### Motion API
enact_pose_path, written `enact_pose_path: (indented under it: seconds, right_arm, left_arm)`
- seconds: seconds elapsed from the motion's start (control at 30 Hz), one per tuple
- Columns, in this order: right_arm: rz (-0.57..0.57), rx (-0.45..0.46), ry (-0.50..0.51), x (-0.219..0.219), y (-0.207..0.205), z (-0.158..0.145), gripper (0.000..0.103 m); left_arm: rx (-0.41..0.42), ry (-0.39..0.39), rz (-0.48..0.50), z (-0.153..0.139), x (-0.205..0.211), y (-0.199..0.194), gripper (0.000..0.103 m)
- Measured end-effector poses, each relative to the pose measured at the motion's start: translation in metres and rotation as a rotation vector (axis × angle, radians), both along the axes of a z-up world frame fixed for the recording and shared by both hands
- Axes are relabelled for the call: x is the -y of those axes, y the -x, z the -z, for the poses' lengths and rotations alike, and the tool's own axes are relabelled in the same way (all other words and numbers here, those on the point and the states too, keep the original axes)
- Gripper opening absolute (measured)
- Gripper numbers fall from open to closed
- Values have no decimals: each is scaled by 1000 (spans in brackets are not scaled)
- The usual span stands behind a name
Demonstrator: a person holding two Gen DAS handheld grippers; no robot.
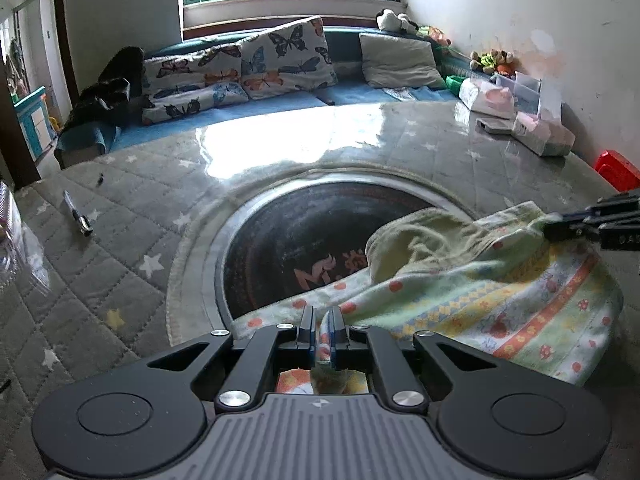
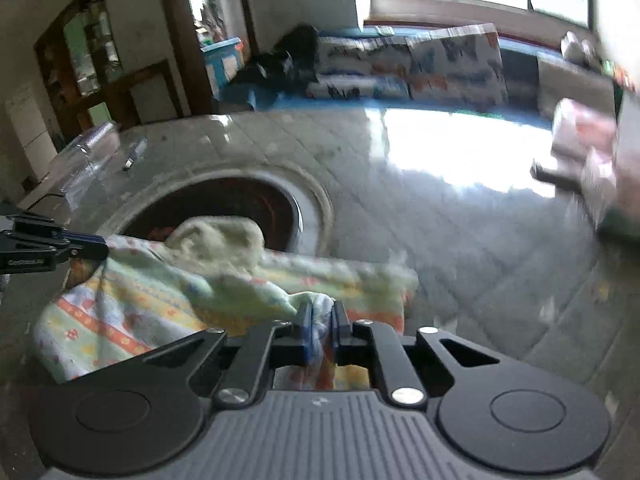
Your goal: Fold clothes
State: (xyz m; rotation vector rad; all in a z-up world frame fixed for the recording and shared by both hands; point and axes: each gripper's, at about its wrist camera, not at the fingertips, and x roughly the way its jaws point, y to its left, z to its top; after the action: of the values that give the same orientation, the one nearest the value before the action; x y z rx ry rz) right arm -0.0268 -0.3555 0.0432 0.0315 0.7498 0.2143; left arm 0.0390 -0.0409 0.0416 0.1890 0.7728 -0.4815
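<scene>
A small patterned garment (image 1: 492,304), pale green with orange and yellow bands, lies on the table, partly over the dark round inset. My left gripper (image 1: 323,330) is shut on its near edge. My right gripper (image 1: 560,226) comes in from the right, shut on the far edge. In the right wrist view the garment (image 2: 168,300) spreads to the left, my right gripper (image 2: 321,326) is shut on a fold of it, and my left gripper (image 2: 96,246) holds the opposite edge. The cloth is bunched in the middle.
The table (image 1: 280,152) has a grey star-quilted cover under glossy plastic and a dark round inset (image 1: 304,236). A pen (image 1: 78,214) lies at left. Tissue boxes (image 1: 540,132) and a red object (image 1: 616,168) sit at right. A sofa with butterfly pillows (image 1: 280,56) is behind.
</scene>
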Motion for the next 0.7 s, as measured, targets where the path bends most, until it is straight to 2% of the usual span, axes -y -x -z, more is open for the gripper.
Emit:
enact_pose_path:
  seconds: [0.13,0.23,0.3,0.37,0.43,0.53,0.7]
  right_arm:
    - [10,60,24,-4,-6,-6,9]
    - [45,2,23,-2,-21,14,11]
    - [66,-24,13,1,-26,21,13]
    - [73,-2,4,3,-23,16,18]
    - [68,24,11,2,-20,8,18]
    - [10,43,14,-9,-14,-2,18]
    - [-113,-10,-2,-38,-21,3,18]
  left_arm:
    - [6,19,-46,-2,-9,-7,6]
    - [-20,-2,-72,6,-12,-13,6]
    - [-25,21,-75,4,-16,-10,6]
    - [-9,29,-68,-2,-16,-3,7]
    - [3,43,-54,-9,-15,4,8]
    - [3,79,1,-13,-1,14,8]
    - [-38,110,92,-5,34,22,8]
